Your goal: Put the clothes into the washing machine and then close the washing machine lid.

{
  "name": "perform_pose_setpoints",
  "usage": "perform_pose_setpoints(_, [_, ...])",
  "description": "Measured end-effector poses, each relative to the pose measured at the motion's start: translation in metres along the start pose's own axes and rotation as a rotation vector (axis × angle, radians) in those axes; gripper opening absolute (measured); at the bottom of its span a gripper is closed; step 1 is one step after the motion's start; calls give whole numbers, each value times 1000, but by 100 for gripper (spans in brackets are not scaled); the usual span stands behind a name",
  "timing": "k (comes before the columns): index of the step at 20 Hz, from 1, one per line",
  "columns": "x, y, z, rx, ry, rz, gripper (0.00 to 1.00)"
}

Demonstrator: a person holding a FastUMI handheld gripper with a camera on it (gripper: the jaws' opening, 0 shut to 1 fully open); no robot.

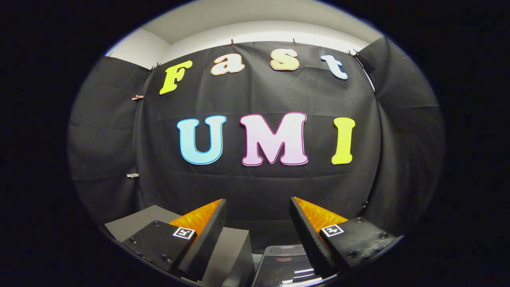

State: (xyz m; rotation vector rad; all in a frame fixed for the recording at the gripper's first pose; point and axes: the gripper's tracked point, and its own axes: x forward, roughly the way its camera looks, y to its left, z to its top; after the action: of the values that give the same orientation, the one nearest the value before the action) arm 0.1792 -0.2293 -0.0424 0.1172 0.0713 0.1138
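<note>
Tongs [258, 207] stand wide apart, holding nothing, levelled at the black cloth wall [259, 187]. Low in the frame between their fingers lies a dark glossy panel [285, 267], possibly the washing machine's lid, though I cannot tell. A grey flat-topped box [137, 223] sits lower left, behind the left finger.

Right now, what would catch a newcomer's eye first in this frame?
The gripper stands out: its two fingers are spread wide apart, holding nothing. Beyond them hangs the booth's black cloth wall. Below the fingers sit a grey box-like surface under the left finger and a dark glossy panel between them, possibly the washing machine lid.
</note>
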Motion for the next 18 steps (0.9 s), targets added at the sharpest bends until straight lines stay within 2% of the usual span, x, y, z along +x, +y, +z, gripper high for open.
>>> perform_pose_setpoints(18, [8, -4, 3, -2, -10, -21, 99])
